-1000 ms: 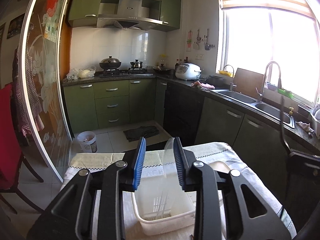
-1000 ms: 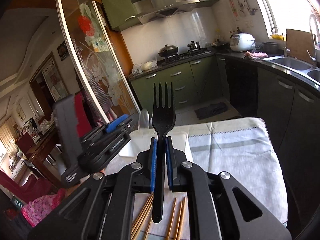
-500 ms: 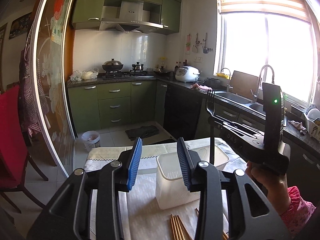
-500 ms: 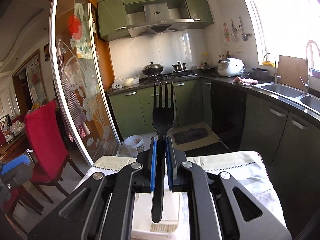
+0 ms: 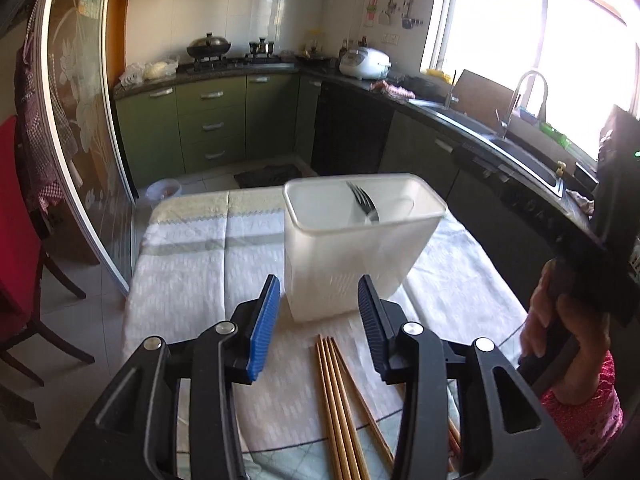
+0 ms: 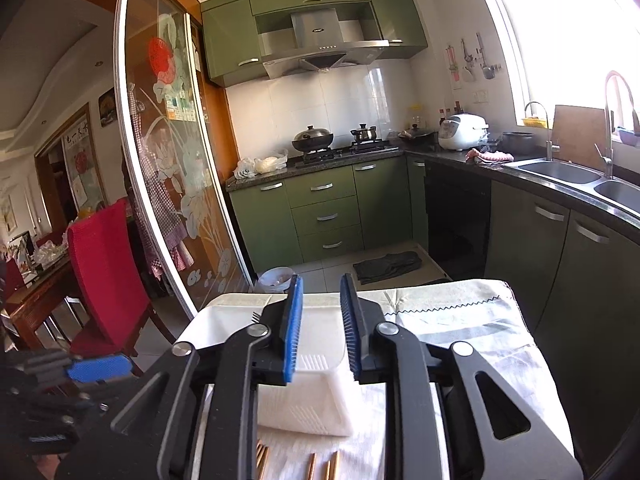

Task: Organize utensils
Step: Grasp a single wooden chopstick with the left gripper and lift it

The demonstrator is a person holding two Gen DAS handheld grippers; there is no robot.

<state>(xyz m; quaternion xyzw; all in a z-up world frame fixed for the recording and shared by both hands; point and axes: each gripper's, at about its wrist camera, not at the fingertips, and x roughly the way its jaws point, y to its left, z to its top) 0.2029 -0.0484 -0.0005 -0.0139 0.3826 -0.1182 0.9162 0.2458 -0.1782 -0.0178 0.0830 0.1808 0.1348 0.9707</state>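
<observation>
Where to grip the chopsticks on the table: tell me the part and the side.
Probably best to take the chopsticks near their far ends, just short of the container. Come from above with the left gripper, jaws across the bundle: they lie flat on the cloth, side by side, pointing away.

Green cabinets (image 6: 320, 216) w/ stove ahead. Bright window (image 5: 532, 40) & sink (image 6: 560, 172) right (glare). Red chair (image 6: 104, 264) left.

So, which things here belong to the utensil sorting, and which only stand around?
Belonging to the job:
- fork, in the bin
- bin
- chopsticks, on the cloth

Standing around:
- cloth
- rice cooker
- wok
- sink
- red chair
- floor bowl
</observation>
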